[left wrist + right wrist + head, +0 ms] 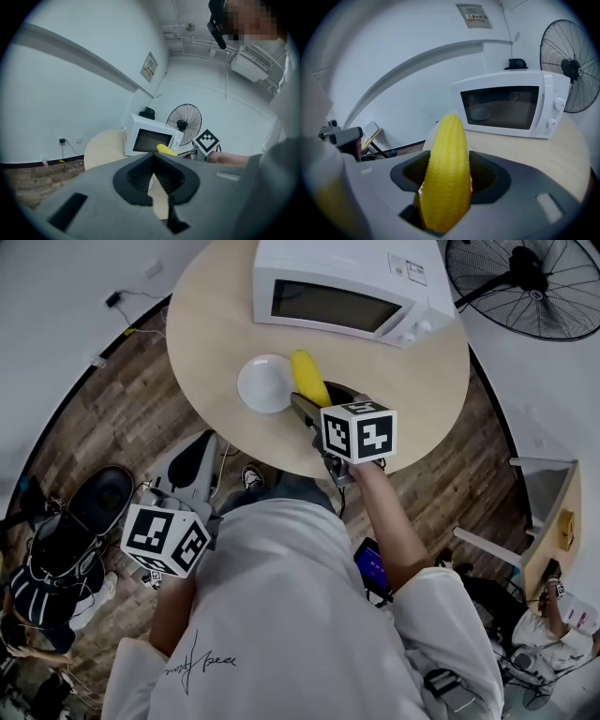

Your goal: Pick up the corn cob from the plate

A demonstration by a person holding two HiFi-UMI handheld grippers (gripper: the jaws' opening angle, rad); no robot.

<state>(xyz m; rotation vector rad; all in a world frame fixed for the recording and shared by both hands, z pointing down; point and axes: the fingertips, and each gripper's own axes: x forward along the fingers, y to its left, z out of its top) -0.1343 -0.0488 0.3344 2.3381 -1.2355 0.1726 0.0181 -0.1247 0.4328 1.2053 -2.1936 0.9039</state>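
Note:
The yellow corn cob point(306, 377) is held just above the round table, beside the right rim of the empty white plate point(262, 384). My right gripper point(307, 407) is shut on it. In the right gripper view the corn cob point(449, 159) stands up between the two dark pads point(486, 174), its tip pointing away from me. My left gripper point(195, 463) hangs below the table's near edge at the left, shut, with nothing in it. In the left gripper view its pads point(140, 176) meet at the tips, and the corn cob point(165, 149) shows beyond them.
A white microwave point(349, 292) stands at the back of the wooden round table point(216, 324), door closed. A black floor fan point(530, 282) is at the back right. Bags and a chair point(66, 531) sit on the floor to the left.

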